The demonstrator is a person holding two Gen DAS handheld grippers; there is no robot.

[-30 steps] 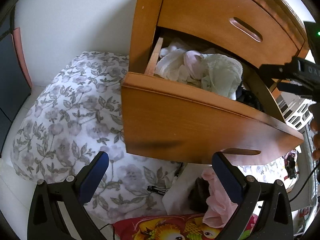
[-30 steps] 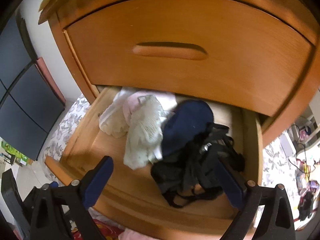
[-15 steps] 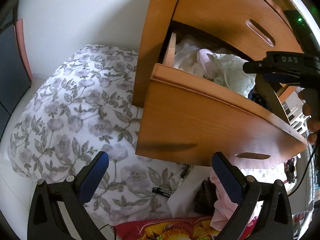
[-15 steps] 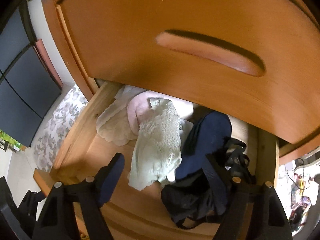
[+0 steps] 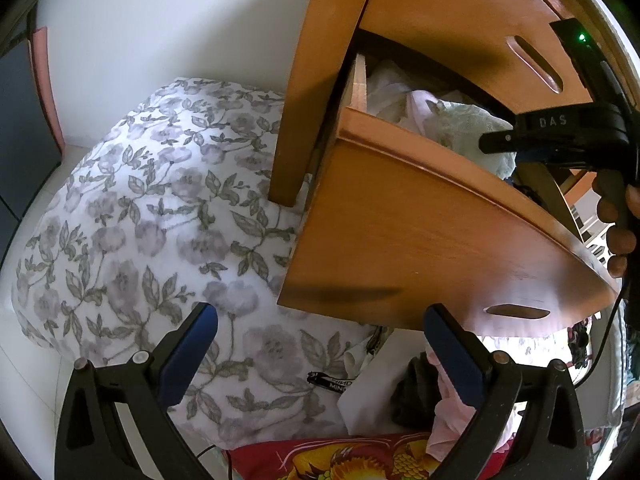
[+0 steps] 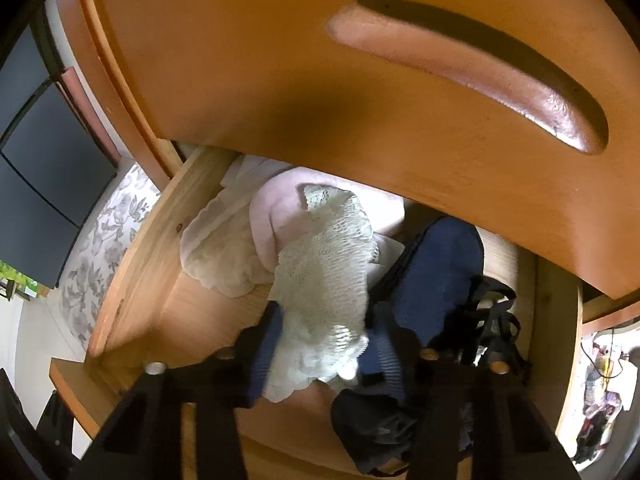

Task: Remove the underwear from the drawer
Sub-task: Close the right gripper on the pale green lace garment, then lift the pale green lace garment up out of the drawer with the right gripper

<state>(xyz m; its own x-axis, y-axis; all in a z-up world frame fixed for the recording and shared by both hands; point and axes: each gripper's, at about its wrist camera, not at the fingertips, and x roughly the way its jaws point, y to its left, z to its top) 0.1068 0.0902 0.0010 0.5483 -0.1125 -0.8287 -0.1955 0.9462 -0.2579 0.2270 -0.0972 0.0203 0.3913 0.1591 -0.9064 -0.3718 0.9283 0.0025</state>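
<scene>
jaws of the right gripper [image 6: 320,344] have just been closing and now pinch the pale lace underwear [image 6: 324,280], which lies in the open drawer [image 6: 132,264]. left gripper [image 5: 320,356] hangs wide and empty outside. lifting out remains.

White raised letters "DAS" stand on the black body of the right tongs [image 5: 560,136] as the left wrist view shows them, and a small black tag [image 5: 330,382] lying on the floral bedding [image 5: 132,216] bears white print of which only "MIN" can be made out.
</scene>
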